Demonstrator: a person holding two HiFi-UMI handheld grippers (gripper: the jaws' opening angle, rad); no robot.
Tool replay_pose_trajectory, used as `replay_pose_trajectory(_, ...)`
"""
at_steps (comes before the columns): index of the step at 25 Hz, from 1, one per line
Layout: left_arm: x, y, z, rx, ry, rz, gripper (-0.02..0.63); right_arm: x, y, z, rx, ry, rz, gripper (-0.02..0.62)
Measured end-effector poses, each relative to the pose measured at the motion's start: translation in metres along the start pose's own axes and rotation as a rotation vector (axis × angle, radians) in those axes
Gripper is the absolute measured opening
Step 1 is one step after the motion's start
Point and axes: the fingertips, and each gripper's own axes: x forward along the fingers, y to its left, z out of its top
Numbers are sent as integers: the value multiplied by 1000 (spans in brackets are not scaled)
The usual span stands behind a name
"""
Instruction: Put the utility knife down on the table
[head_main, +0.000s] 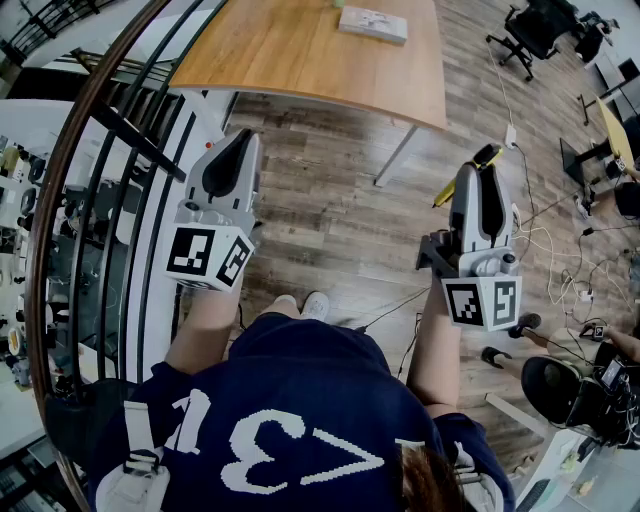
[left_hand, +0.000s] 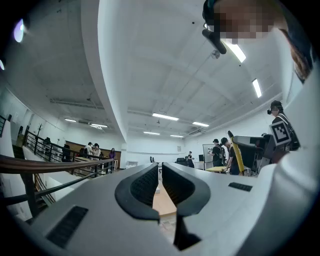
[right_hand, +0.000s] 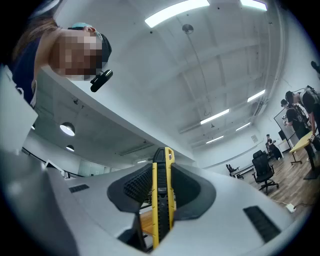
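Head view: the right gripper (head_main: 479, 172) has its jaws clamped on the yellow-and-black utility knife (head_main: 487, 155), whose ends stick out beyond the jaw tips and beneath them. The wooden bench (head_main: 300, 50) lies well ahead of both pairs of jaws, across bare floor. Left gripper view: the left gripper (left_hand: 160, 167) has its jaws all but together with nothing between them, and the bench top shows through the slit. Right gripper view: the utility knife (right_hand: 162, 200) stands edge-on between the ribbed pads, pointing upward. A good set-down, I judge, means carrying it over the bench, tipping the jaws level, lowering until it rests on wood, and only then releasing.
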Motion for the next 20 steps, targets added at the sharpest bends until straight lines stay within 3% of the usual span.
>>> replay_pose_trajectory(20,17,-5,-13,10,26,-5,35,8,-15,-5,46,-3,-12,126)
